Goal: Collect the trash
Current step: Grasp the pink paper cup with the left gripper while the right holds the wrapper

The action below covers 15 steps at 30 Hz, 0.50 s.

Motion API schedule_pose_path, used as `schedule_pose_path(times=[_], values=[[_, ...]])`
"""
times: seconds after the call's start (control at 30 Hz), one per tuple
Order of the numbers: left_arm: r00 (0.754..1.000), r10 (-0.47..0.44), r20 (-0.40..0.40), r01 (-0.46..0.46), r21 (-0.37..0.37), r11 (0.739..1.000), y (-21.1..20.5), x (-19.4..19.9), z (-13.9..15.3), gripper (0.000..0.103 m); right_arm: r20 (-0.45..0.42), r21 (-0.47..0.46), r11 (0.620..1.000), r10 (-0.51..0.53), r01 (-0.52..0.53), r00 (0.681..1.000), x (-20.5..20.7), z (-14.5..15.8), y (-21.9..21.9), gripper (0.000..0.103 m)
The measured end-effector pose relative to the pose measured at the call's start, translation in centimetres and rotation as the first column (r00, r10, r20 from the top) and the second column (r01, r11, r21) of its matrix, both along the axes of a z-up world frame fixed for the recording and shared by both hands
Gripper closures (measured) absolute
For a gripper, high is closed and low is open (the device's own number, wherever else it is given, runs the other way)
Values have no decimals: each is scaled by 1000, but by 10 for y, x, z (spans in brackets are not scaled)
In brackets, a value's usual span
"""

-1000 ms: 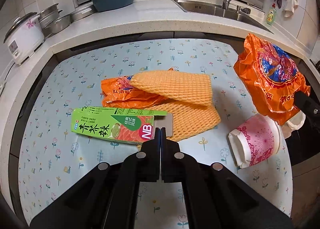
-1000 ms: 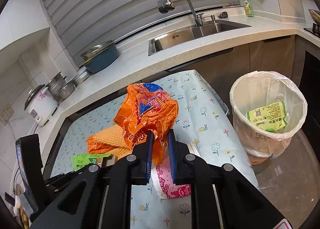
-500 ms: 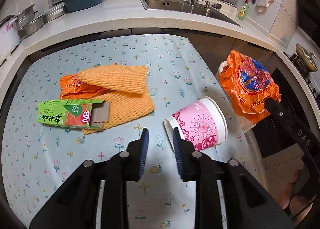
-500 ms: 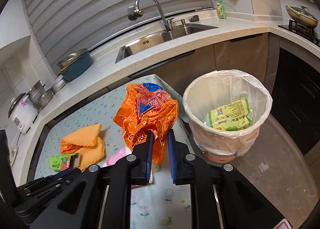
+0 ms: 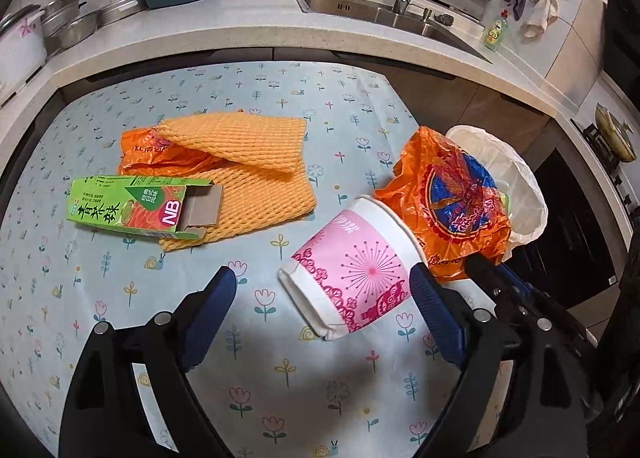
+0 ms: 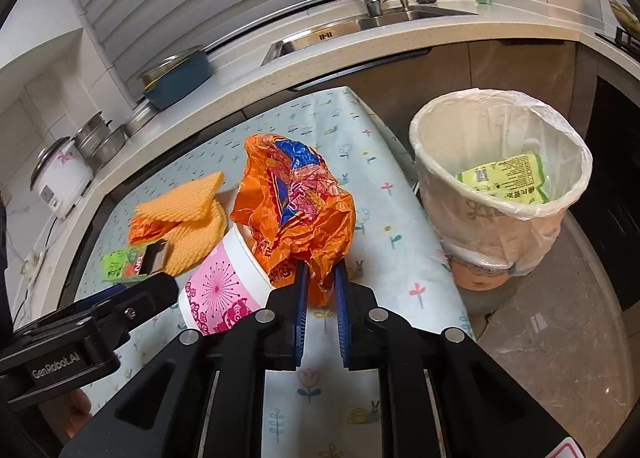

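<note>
The right gripper (image 6: 320,282) pinches a crinkled orange bag (image 6: 298,210) with a blue print, holding it above the table (image 5: 280,370) edge, beside the bin (image 6: 500,194). The bin's thin white liner holds one green packet (image 6: 506,178). The left gripper (image 5: 324,290) has just been opening – its jaws now gape around a pink-and-white paper cup (image 5: 356,266) lying on its side (pads not pressing). Behind lie orange foam netting (image 5: 248,162) and an open green carton (image 5: 136,206).
</note>
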State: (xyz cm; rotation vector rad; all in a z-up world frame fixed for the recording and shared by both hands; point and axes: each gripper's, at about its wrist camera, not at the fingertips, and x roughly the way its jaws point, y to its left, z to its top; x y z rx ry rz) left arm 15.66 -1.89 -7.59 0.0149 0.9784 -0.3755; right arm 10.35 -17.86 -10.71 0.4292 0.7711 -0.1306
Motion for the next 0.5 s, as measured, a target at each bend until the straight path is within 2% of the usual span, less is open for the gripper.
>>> schedule_pose_path(times=[0.1, 0.33, 0.5], values=[[1000, 8, -26, -8, -2, 1000, -3, 3, -5, 17, 13, -4, 1000, 6, -6, 1000, -1, 5, 3, 91], [995, 61, -73, -60, 15, 998, -27, 9, -12, 17, 49, 30, 997, -75, 74, 996, -8, 19, -29, 92], [989, 121, -85, -113, 85, 990, -46, 17, -18, 17, 59, 38, 995, -94, 92, 994, -8, 25, -44, 92]])
